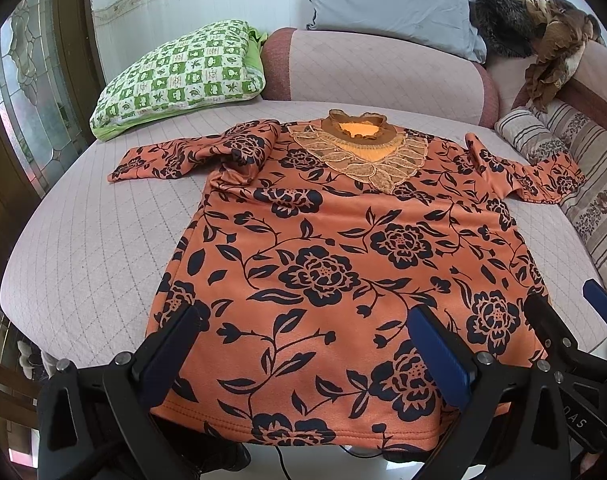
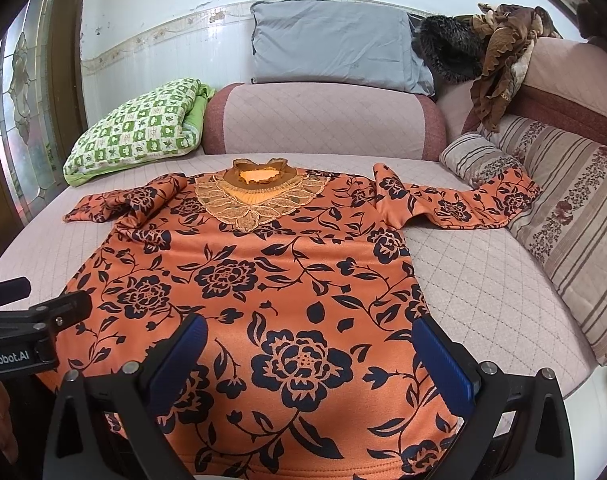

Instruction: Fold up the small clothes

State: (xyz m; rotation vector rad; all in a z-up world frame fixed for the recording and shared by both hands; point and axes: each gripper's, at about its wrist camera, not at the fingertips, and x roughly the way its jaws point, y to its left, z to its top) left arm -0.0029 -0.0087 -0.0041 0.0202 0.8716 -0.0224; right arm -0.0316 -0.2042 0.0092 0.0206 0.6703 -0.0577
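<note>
Flat, orange floral top (image 1: 343, 260), quilted sofa seat (image 1: 95, 240)

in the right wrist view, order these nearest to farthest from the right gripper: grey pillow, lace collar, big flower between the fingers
From the right gripper:
1. Big black flower, on the shirt's lower front, between the fingers.
2. Lace collar, at the shirt's far end.
3. Grey pillow, against the back wall.

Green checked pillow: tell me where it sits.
The green checked pillow lies at the far left of the sofa, left of the backrest cushion, behind the orange top's sleeve.
</note>
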